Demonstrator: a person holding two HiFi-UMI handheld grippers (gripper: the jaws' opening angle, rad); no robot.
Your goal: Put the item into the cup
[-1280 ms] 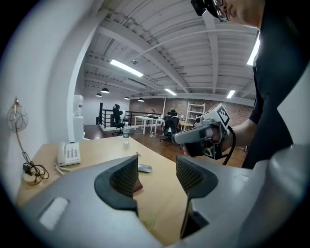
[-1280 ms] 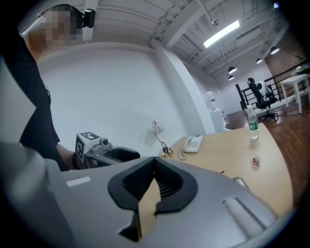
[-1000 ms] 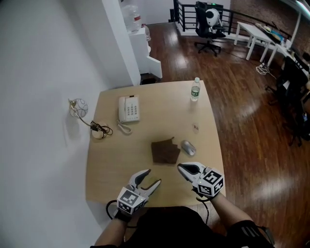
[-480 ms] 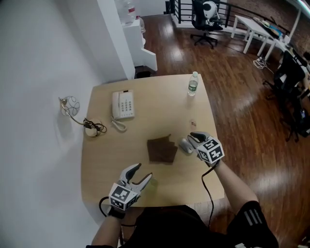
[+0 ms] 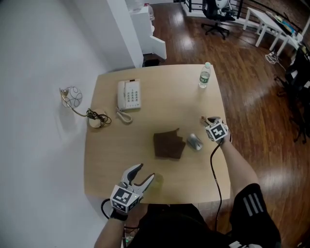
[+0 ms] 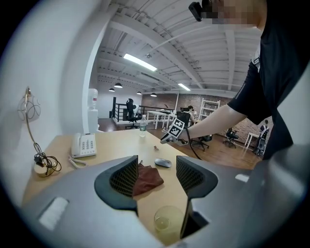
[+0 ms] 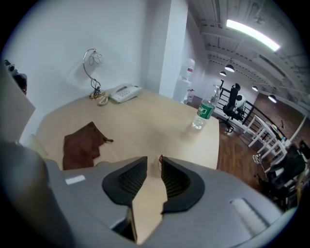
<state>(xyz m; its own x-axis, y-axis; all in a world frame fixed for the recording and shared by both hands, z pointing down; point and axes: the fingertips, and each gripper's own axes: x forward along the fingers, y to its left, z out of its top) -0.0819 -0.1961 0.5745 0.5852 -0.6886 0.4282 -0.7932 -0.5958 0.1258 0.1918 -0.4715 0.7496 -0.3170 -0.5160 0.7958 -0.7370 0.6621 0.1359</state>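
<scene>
**Locating the Item and the Cup**

The item (image 7: 160,158), a small red-and-white piece, lies on the table (image 5: 160,111) near its right edge. It sits at the mouth of the right gripper (image 7: 154,160), just beside the tip of one jaw. The jaws stand a narrow gap apart and grip nothing; bare table top shows between them.

The cup (image 6: 169,224), clear and yellowish, stands upright near the front edge of the table, well apart from the item. The left gripper (image 6: 156,158) hovers over it with jaws spread wide and empty; the cup shows low in the gap, partly behind one jaw.

Between the two grippers lie a brown cloth (image 5: 168,145) and, just beside it, a grey mouse (image 5: 194,141). Farther back are a white telephone (image 5: 129,95) and a water bottle (image 5: 205,77).

The table is light wood. Its left side meets a white wall (image 5: 38,72). The floor (image 5: 252,72) is dark wood, with an office chair (image 5: 215,12) and a white desk (image 5: 271,29) beyond.
</scene>
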